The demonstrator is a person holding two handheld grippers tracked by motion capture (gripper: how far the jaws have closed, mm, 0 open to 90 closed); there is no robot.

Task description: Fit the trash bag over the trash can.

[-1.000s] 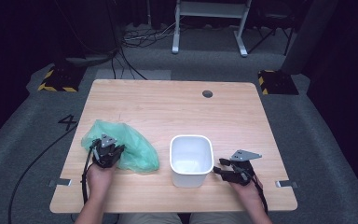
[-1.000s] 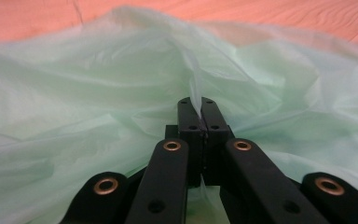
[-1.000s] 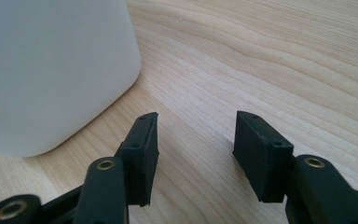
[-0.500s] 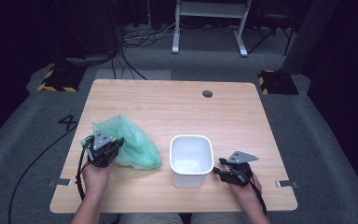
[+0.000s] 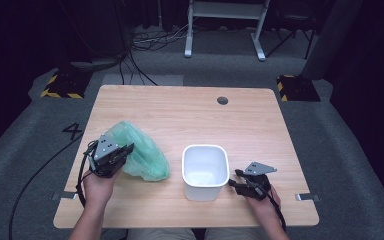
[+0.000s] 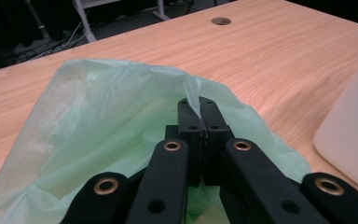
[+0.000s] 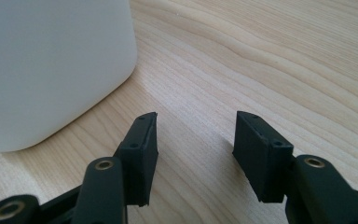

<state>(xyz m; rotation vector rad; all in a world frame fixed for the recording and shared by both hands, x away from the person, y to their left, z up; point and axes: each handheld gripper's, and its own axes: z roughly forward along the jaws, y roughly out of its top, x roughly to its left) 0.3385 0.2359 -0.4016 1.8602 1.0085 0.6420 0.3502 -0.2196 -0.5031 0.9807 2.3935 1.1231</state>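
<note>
Left gripper view puts your closed jaws nearest: the left gripper (image 6: pixel 199 108) pinches a fold of the green plastic bag (image 6: pixel 98 126) between its pads, and the jaws cover the bag's lower middle. The bag is thin, pale and translucent, crumpled and puffed up, and its bottom edge is cut off by the frame. To the right, only a corner of the white bin (image 6: pixel 354 140) gets into that picture.

From above, your left hand (image 5: pixel 97 182) holds the bag (image 5: pixel 142 152) at the table's (image 5: pixel 180 110) left front, just beside the bin (image 5: pixel 205 170); whether the bag's underside touches the wood is hard to tell.

Your right gripper (image 7: pixel 196 135) stands half open with nothing between its pads, low over the wood beside the bin's wall (image 7: pixel 51 60). The bin's top is cut off there.

Farther off, a round hole (image 5: pixel 222 100) marks the tabletop.
</note>
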